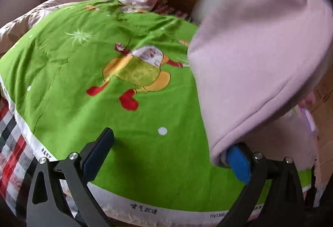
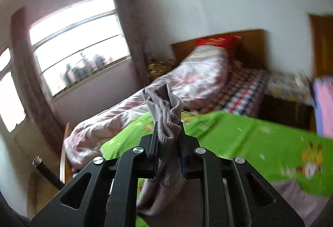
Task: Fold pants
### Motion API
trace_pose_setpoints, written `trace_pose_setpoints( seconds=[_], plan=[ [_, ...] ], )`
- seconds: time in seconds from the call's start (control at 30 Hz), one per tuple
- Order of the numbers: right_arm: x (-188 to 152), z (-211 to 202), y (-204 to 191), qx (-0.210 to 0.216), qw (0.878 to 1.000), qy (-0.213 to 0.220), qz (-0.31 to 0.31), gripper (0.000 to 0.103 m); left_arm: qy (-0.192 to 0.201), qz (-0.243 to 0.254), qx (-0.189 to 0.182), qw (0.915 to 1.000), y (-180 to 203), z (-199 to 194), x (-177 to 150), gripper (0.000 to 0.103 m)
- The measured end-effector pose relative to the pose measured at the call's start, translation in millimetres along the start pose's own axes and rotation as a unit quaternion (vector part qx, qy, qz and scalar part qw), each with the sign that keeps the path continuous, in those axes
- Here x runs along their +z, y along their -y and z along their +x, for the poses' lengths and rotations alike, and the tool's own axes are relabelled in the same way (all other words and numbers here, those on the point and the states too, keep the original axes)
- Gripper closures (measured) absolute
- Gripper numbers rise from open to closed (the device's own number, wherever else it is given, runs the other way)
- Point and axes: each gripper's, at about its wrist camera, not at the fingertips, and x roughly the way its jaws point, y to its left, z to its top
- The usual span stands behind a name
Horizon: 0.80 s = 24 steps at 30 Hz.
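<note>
Two grippers noted. Right gripper (image 2: 168, 137) clamped on ribbed waistband of pants (image 2: 166, 123), held above green sheet (image 2: 239, 133). Left gripper (image 1: 166, 154) wide open, pink cloth resting against one pad. We judge fabric soft, light, droopy; take hem corners.

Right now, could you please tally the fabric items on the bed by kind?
Pale pink pants: 1, pinched in the right gripper
Green cartoon sheet: 1
Floral quilt: 1
Checked sheet: 1
Red pillow: 1
Total: 5
</note>
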Motion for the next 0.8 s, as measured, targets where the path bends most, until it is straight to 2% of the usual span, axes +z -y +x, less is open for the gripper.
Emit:
trace_pose_setpoints(
  seconds=[0.1,0.2,0.27,0.33,0.37,0.47,0.53,0.63,0.73,0.77,0.8],
  plan=[
    [-35.3,-31.7,39.9,-0.036,0.998,0.009,0.056,0.085,-0.007,0.026,0.012,0.9996,7.5,1.9,-1.4,0.001],
    [-100.2,-62.4,86.7,-0.103,0.986,0.002,0.13,0.085,-0.017,0.044,0.018,0.9987,13.3,3.9,-1.8,0.001],
    [-160.5,-68.6,121.5,-0.141,0.968,-0.045,0.202,0.085,-0.025,0.069,0.033,0.9968,20.0,8.6,-2.9,0.001],
    [-215.6,-64.2,147.8,-0.171,0.944,-0.101,0.264,0.088,-0.029,0.104,0.064,0.9921,27.4,13.8,-6.9,0.001],
    [-228.8,-63.6,152.1,-0.178,0.941,-0.107,0.268,0.09,-0.027,0.112,0.067,0.9911,28.3,13.6,-8.4,0.001],
    [-223.3,-70.4,152.0,-0.182,0.944,-0.084,0.261,0.093,-0.031,0.111,0.061,0.9915,25.8,12.8,-7.4,0.001],
    [-209.1,-74.5,145.8,-0.178,0.952,-0.07,0.239,0.093,-0.031,0.106,0.061,0.992,25.1,12.8,-6.9,0.001],
    [-195.5,-77.8,135.7,-0.184,0.959,-0.068,0.206,0.092,-0.028,0.104,0.064,0.9921,26.7,11.2,-8.6,0.001],
    [-191.4,-78.3,130.4,-0.207,0.959,-0.081,0.178,0.076,-0.025,0.104,0.067,0.992,27.3,12.0,-9.0,0.001],
    [-189.8,-75.2,127.7,-0.21,0.96,-0.084,0.167,0.057,-0.025,0.105,0.067,0.9918,27.0,11.2,-9.5,0.001],
    [-187.3,-71.0,122.0,-0.205,0.962,-0.086,0.157,0.043,-0.025,0.106,0.067,0.9917,26.8,11.2,-9.4,0.001]
  ],
)
